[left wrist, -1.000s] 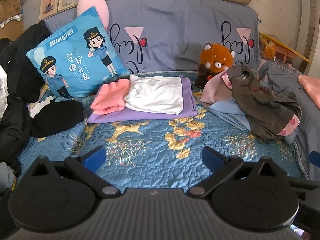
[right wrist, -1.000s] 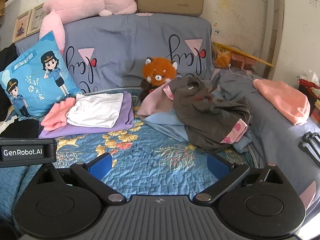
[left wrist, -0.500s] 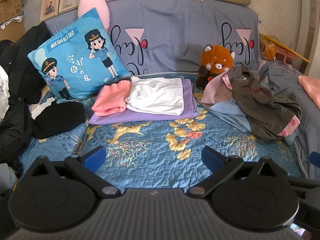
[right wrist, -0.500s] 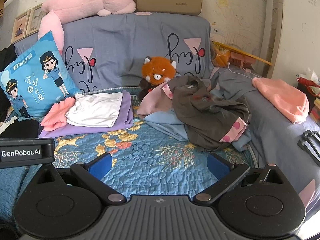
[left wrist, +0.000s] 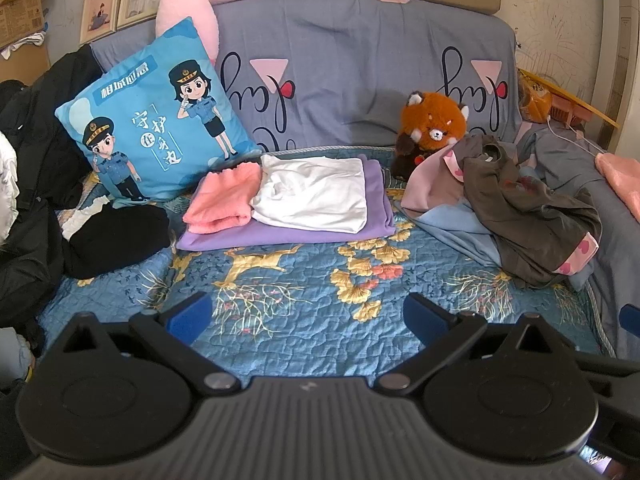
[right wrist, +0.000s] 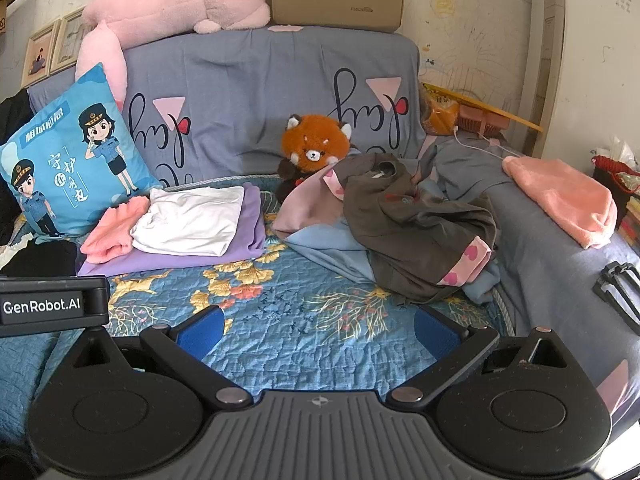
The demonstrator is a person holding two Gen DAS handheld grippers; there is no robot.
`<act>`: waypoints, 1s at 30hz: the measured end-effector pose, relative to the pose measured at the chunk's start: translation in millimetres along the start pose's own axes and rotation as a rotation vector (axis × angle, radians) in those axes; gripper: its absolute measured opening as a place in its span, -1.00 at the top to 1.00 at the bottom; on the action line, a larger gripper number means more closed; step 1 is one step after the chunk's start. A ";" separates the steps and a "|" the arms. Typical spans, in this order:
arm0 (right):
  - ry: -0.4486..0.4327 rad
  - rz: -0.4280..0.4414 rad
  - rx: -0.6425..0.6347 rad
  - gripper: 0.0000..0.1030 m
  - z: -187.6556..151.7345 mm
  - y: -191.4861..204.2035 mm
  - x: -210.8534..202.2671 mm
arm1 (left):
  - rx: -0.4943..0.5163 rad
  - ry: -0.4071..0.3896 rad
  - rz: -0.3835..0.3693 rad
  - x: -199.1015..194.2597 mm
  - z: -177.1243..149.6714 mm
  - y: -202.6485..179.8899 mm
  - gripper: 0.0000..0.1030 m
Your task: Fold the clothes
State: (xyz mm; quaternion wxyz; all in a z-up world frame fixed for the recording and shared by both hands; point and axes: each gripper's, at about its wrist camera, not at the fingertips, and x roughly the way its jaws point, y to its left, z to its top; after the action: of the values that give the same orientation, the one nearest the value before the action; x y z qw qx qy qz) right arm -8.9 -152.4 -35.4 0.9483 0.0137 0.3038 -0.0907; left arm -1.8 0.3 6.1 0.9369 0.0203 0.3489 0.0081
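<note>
blue-padded jaws of left gripper (left wrist: 306, 314) and right gripper (right wrist: 318, 326) hang released above the quilt (right wrist: 296, 332).

You are looking at a quilted cotton bedspread (left wrist: 304, 312), its stitched surface puckered and matt. The folded white garment (left wrist: 316, 196) is showing as smooth thin cloth, the coral piece (left wrist: 224, 204) as fuzzy fleece. The crumpled brown garment (right wrist: 416, 228) is reading as dull woven fabric. The red panda toy (right wrist: 314, 148) is wearing shaggy plush, and the blue pillow (left wrist: 156, 132) is gleaming slightly, satiny.
</note>
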 end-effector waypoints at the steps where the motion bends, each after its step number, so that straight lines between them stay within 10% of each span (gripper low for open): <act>1: 0.000 0.000 0.000 -0.99 0.2 0.2 0.1 | 0.000 0.000 0.000 0.2 -0.8 -0.2 -0.99; 30: 0.010 0.003 0.005 -0.99 0.4 -0.4 0.5 | 0.004 0.003 0.001 0.7 -3.8 -0.6 -0.99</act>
State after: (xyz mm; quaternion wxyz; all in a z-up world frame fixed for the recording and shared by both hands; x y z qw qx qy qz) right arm -8.4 -152.9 -35.4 0.9469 0.0168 0.3082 -0.0897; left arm -3.7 -0.1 2.7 0.9363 0.0224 0.3503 0.0081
